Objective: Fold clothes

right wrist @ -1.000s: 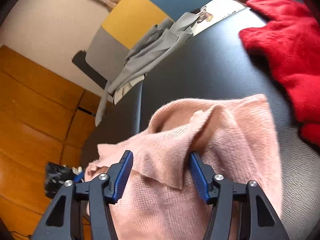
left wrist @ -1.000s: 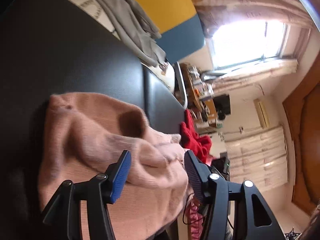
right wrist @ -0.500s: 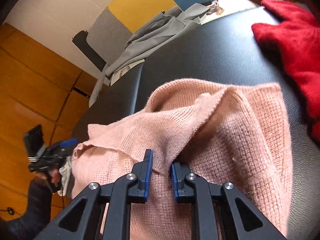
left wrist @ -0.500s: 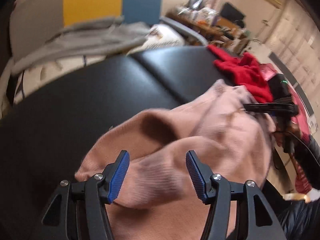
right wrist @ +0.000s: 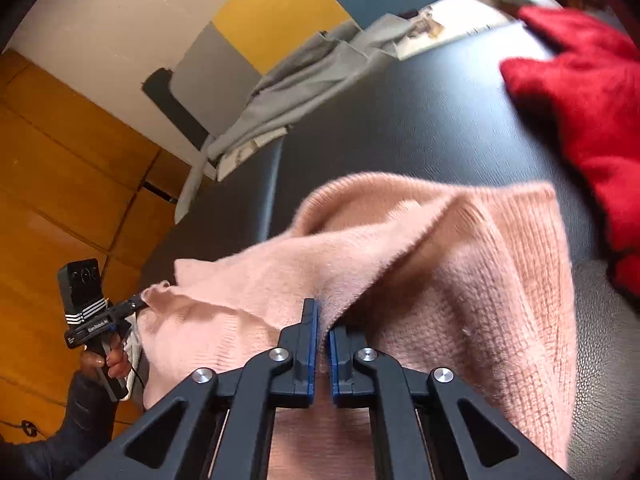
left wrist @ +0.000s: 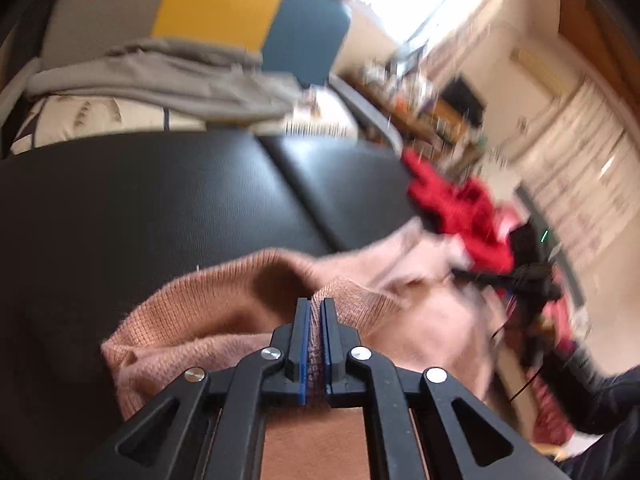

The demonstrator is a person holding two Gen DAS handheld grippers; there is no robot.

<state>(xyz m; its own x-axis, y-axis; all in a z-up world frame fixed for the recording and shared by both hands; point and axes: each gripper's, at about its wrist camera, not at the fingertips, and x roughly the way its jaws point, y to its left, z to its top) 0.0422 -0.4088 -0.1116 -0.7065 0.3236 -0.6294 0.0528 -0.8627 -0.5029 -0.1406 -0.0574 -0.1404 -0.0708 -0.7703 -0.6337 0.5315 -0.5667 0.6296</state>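
A pink knitted sweater [left wrist: 224, 304] lies bunched on the black padded table [left wrist: 160, 200]. My left gripper [left wrist: 316, 308] is shut on a fold of its near edge. In the right wrist view the same sweater [right wrist: 460, 272] spreads across the table [right wrist: 420, 120], and my right gripper [right wrist: 323, 316] is shut on its other near edge. The left gripper [right wrist: 132, 306] also shows at the far left of that view, pinching the sweater's corner. The right gripper shows blurred at the right of the left wrist view [left wrist: 492, 278].
A red garment [right wrist: 580, 100] lies on the table right of the sweater, also in the left wrist view [left wrist: 460, 208]. A grey garment [left wrist: 160, 76] is draped over the far end by a yellow and blue panel [left wrist: 248, 12]. Wooden panelling [right wrist: 60, 168] stands beyond the left edge.
Both grippers went from open to shut on the sweater's near edge, the right first, then the left. The left view swung round and the sweater is lifted and stretched between them.
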